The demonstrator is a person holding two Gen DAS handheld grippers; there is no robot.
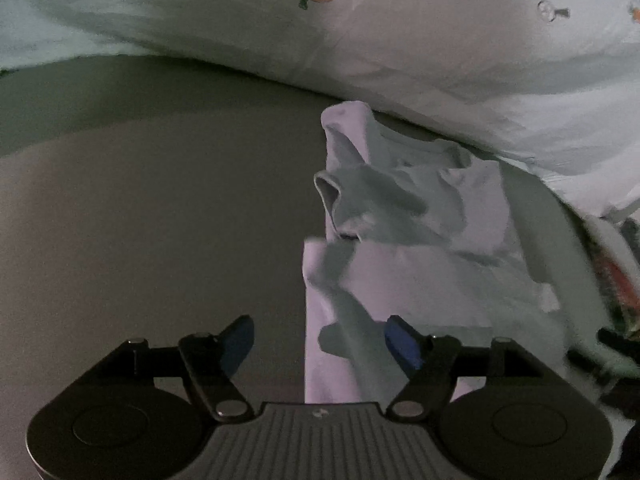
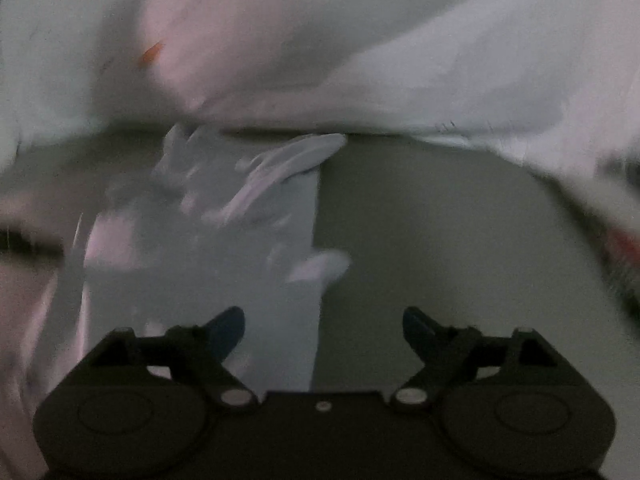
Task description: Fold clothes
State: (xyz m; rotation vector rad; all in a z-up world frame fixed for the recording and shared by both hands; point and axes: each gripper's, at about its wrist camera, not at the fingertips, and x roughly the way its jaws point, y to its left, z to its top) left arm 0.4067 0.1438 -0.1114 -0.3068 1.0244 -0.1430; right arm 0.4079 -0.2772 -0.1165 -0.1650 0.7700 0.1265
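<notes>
Left-wrist view: the left tongs (image 1: 319, 344) are seen released, the two blue-tipped fingers (image 1: 402, 342) spread apart with nothing pressed between them. Below and ahead of them a pale garment (image 1: 400, 240) lies crumpled on a plain grey bed surface (image 1: 140, 220); its straight left edge runs up between the fingers, so that the right finger stands over cloth and the left over bare surface. An open sleeve or cuff (image 1: 330, 190) is raised near the garment's far end. Behind it a white quilt with carrot print (image 1: 360, 40) is banked across the whole top of the view. At the right margin a blurred dark object and a red-and-white patch are cut off and cannot be identified.

Right-wrist view: the picture is heavily smeared. The right tongs (image 2: 323, 328) are likewise seen released and holding nothing. The garment (image 2: 208, 232) occupies the left half, its straight right edge passing between the fingers; its folds are too blurred to be read. The quilt (image 2: 360, 40) fills the top. Open bed surface (image 2: 440, 240) is left to the right of the garment, and in the left-wrist view to its left.
</notes>
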